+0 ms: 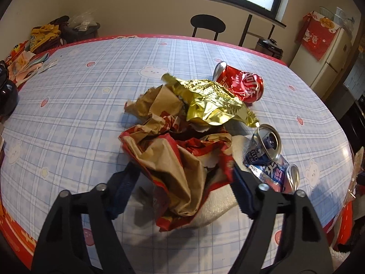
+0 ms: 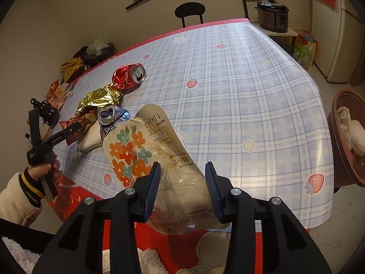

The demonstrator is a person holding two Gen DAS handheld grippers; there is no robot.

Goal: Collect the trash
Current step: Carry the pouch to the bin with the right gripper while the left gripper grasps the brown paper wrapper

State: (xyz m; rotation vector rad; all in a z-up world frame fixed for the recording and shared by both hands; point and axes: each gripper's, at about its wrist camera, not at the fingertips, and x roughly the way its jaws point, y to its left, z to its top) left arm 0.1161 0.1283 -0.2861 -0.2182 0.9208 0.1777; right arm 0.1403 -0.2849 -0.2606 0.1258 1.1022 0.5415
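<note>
In the left wrist view my left gripper (image 1: 184,171) is closed around a crumpled brown-and-red paper bag (image 1: 168,159) lying on the table. Behind it lie a gold foil wrapper (image 1: 212,102), a crushed red can (image 1: 241,83) and a crushed blue-and-silver can (image 1: 269,153), with a white tissue (image 1: 219,203) under the bag. In the right wrist view my right gripper (image 2: 182,182) is shut on a cream plastic pouch with a flower print (image 2: 146,150), held above the table's near edge. The left gripper (image 2: 68,132) also shows there by the pile.
The table has a blue plaid cloth with a red border (image 2: 228,80). A brown bin (image 2: 346,137) holding white tissue stands off its right edge. A black chair (image 1: 207,26) stands behind the table. Clutter lies at the far left edge (image 1: 27,54).
</note>
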